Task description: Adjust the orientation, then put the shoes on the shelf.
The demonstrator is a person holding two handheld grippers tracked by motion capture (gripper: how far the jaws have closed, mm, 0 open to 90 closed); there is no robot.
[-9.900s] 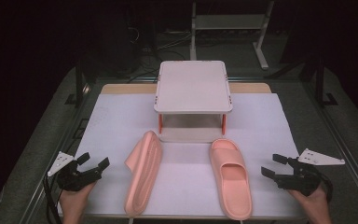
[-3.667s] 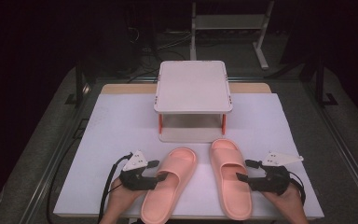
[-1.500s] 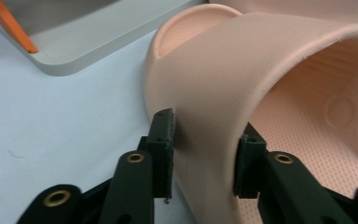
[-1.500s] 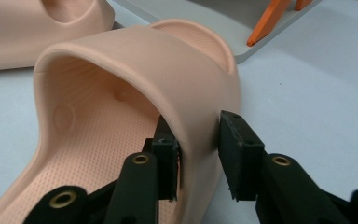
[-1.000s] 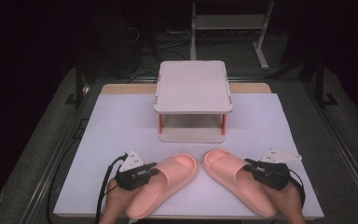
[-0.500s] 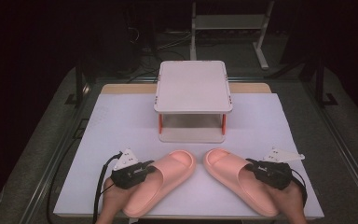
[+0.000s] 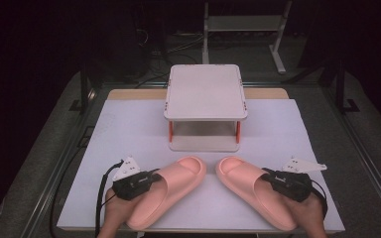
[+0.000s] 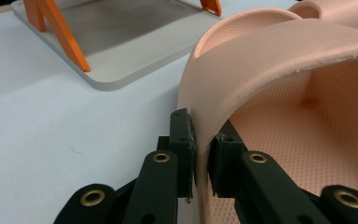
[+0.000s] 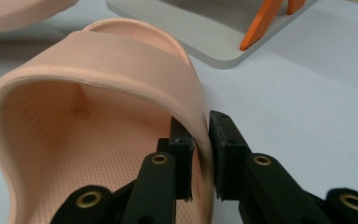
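Note:
Two pink slippers lie on the white table cover, toes angled toward each other. My left gripper is shut on the outer side of the left slipper's strap. In the left gripper view, the left gripper has just been closing its jaws, with the left slipper's strap wall pinched between them. My right gripper is shut on the outer side of the right slipper's strap. The right gripper view has the right gripper clamping the right slipper's strap edge.
A small grey two-level shelf with orange legs stands behind the slippers at the table's middle; its base plate lies just past the toes. The white cover ends at the table edges; a dark floor and a metal stand lie beyond.
The left slipper and left gripper have shifted slightly; the right slipper and right gripper have kept still.

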